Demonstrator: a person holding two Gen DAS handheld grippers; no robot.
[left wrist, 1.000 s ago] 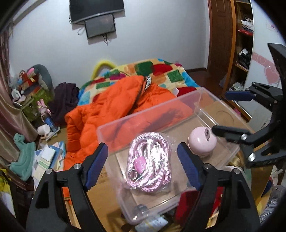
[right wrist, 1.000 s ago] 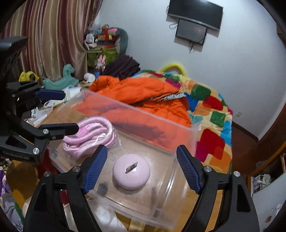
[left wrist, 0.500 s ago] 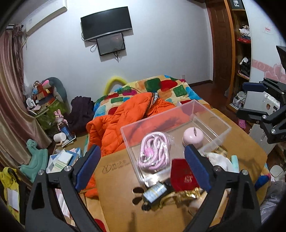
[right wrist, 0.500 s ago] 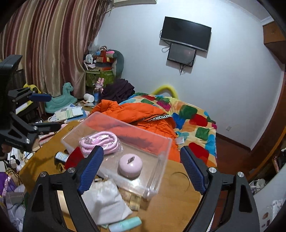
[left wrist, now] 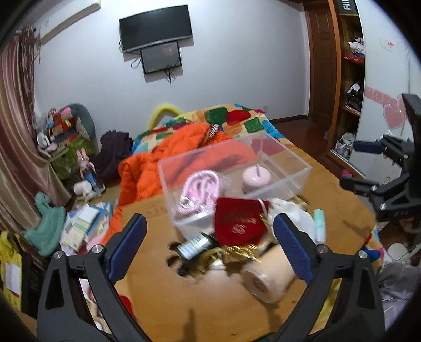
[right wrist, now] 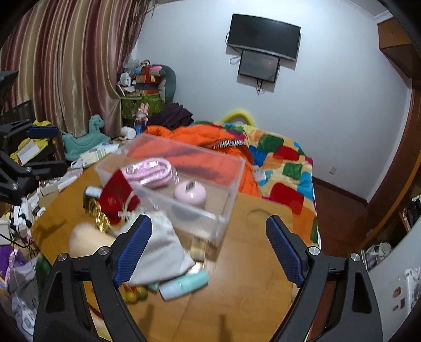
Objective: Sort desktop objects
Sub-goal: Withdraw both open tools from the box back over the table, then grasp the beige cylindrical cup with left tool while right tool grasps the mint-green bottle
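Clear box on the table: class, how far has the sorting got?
Done: the clear box holds a pink cord and a pink round case. In hand: nothing; the left claw and right claw are open. Left: the red pouch, white bag, mint tube and gold items lie outside.

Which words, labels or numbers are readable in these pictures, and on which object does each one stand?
"FIII": white letters, cut off, on the dark sign above the wooden shelf.
Gold print on the red velvet pouch: blurred, unreadable.
Label on the small dark bottle: blurred.
White lettering on the black strip of the orange jacket: too small.
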